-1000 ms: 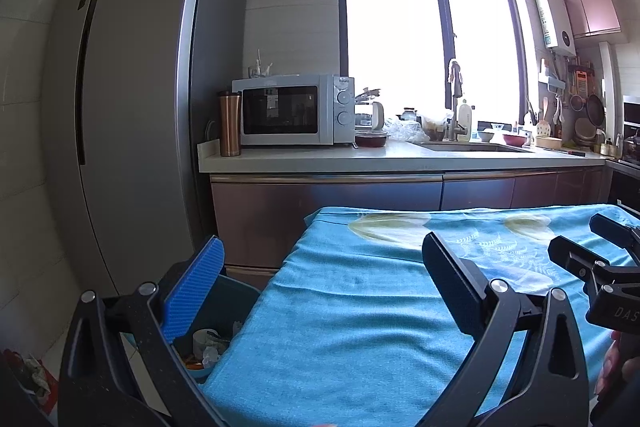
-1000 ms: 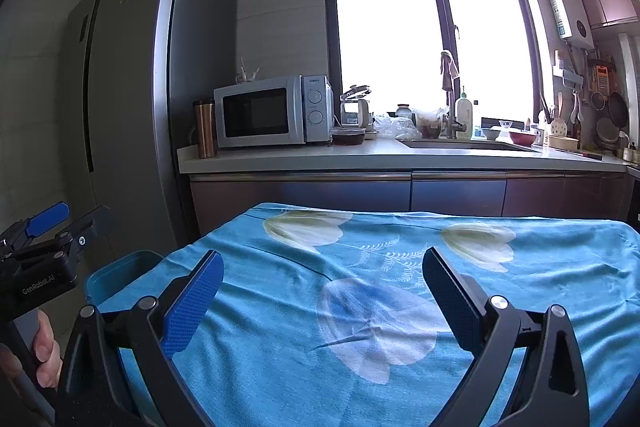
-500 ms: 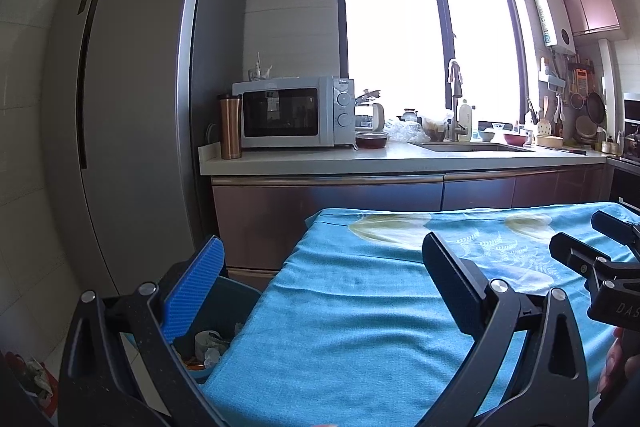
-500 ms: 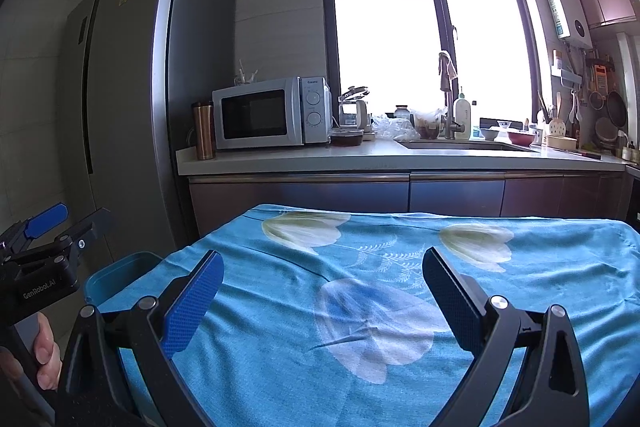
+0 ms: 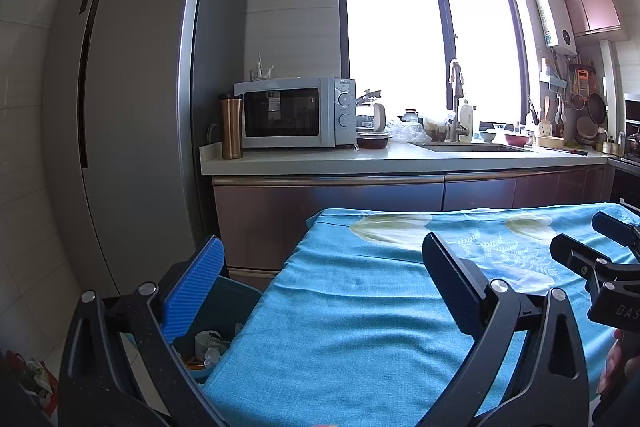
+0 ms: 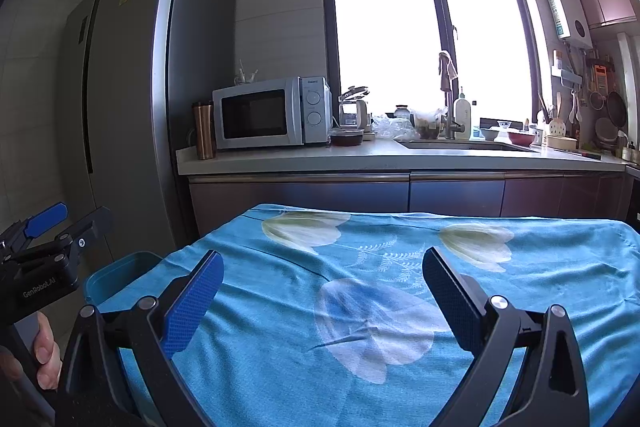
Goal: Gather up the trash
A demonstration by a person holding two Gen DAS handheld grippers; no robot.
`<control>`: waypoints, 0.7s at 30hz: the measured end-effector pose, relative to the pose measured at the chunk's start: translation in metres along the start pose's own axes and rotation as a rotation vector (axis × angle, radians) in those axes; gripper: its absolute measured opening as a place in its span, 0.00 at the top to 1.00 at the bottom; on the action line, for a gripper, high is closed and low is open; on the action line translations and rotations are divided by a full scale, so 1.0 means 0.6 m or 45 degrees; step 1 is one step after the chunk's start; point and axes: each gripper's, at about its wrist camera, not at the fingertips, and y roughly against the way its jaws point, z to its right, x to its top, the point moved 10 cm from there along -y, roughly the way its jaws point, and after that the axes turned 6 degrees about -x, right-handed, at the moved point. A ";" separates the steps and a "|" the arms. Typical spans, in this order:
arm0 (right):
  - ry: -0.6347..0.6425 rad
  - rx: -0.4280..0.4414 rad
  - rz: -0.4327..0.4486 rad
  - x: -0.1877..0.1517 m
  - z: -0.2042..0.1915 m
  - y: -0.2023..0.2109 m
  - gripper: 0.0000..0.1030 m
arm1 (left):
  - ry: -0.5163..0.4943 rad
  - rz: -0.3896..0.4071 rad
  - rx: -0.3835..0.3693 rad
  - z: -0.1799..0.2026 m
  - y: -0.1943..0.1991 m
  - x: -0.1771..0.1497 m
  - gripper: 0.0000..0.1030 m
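Observation:
A teal trash bin (image 5: 224,311) stands on the floor at the table's left edge, with crumpled trash (image 5: 208,345) inside; its rim also shows in the right wrist view (image 6: 116,275). My left gripper (image 5: 320,291) is open and empty, held over the table's left edge beside the bin. My right gripper (image 6: 320,291) is open and empty above the table's blue floral cloth (image 6: 380,307). No loose trash shows on the cloth. Each gripper shows in the other's view: the right one (image 5: 600,267), the left one (image 6: 48,239).
A tall grey fridge (image 5: 132,107) stands left of the bin. A kitchen counter (image 5: 360,159) behind the table holds a microwave (image 5: 292,113), a copper tumbler (image 5: 231,127) and a sink area (image 5: 472,147). A crumpled bag (image 5: 32,375) lies on the floor at far left.
Both views have shifted only slightly; the grippers stay open and empty over the table.

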 end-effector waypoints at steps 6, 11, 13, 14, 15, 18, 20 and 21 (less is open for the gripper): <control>0.000 -0.003 0.000 -0.001 0.001 0.000 0.07 | 0.001 -0.003 -0.001 0.000 -0.001 0.000 0.05; 0.001 -0.005 0.004 0.002 0.001 0.000 0.07 | 0.000 -0.002 0.001 0.001 -0.001 0.000 0.05; 0.003 -0.006 0.004 0.002 0.000 -0.001 0.07 | -0.001 -0.003 0.002 0.001 -0.002 -0.001 0.05; 0.003 -0.007 0.006 0.002 0.000 0.000 0.07 | 0.000 -0.002 0.003 0.001 -0.002 -0.001 0.05; 0.002 -0.007 0.007 0.002 0.001 0.000 0.07 | 0.002 -0.002 0.001 0.001 -0.002 -0.001 0.05; 0.001 -0.007 0.007 0.002 0.002 0.000 0.06 | 0.000 -0.005 0.001 0.004 -0.003 -0.003 0.05; 0.001 -0.008 0.004 0.003 0.002 -0.002 0.06 | 0.001 -0.008 0.001 0.004 -0.004 -0.003 0.05; 0.001 -0.008 0.004 0.004 0.002 -0.003 0.07 | 0.001 -0.009 0.001 0.004 -0.004 -0.003 0.05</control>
